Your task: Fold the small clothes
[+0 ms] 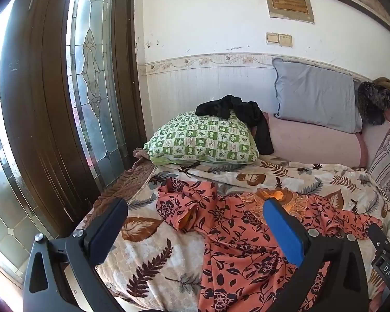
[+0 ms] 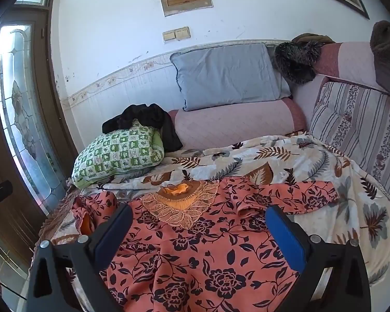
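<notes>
floral dress (image 2: 208, 254) spread flat on bed (image 2: 325, 223), unfolded | sleeves out | left tongs (image 1: 195, 223) wide open, empty | right tongs (image 2: 199, 230) wide open, empty | folding all left

A green-and-white checked pillow (image 1: 202, 140) lies on the leaf-patterned cream blanket (image 1: 153, 249) of the bed. A crumpled black garment (image 1: 236, 111) drapes over the pillow's top. Beside the pillow sits a pink quilted bolster (image 2: 236, 124), with a grey-blue cushion (image 2: 226, 75) behind it against the white wall (image 1: 208, 26).
</notes>
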Demonstrator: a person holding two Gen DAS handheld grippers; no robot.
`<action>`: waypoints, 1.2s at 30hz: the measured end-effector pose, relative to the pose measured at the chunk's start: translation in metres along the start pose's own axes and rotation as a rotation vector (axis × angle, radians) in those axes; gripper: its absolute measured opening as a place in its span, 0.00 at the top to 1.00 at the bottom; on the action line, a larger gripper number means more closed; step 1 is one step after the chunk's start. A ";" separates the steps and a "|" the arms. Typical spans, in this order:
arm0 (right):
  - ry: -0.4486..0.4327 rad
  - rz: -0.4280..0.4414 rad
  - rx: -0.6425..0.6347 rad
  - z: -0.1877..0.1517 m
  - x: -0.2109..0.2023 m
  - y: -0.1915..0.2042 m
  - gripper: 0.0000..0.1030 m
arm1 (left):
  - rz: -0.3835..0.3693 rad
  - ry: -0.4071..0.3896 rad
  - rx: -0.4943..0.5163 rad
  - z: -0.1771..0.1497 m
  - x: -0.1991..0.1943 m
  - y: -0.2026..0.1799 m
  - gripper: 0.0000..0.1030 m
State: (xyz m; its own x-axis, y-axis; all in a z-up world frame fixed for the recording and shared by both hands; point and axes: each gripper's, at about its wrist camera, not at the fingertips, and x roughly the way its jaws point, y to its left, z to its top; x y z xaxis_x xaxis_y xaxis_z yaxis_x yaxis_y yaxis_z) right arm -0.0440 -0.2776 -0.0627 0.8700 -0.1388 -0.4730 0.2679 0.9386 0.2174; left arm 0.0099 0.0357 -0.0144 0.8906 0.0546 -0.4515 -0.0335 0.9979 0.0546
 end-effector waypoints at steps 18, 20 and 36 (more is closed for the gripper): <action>0.044 -0.043 0.055 -0.004 0.050 -0.029 0.00 | -0.013 0.063 0.036 -0.006 0.052 -0.029 0.00; 0.072 -0.053 0.070 -0.005 0.055 -0.035 0.00 | -0.018 0.070 0.042 -0.007 0.060 -0.034 0.00; 0.056 -0.114 0.522 -0.005 0.091 -0.188 0.00 | -0.115 0.140 0.109 -0.016 0.137 -0.104 0.00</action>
State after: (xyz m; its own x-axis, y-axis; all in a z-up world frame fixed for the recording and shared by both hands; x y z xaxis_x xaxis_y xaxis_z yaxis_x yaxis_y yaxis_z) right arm -0.0171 -0.4647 -0.1510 0.8036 -0.2000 -0.5605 0.5421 0.6349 0.5506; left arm 0.1284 -0.0603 -0.0967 0.8137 -0.0481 -0.5794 0.1211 0.9888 0.0878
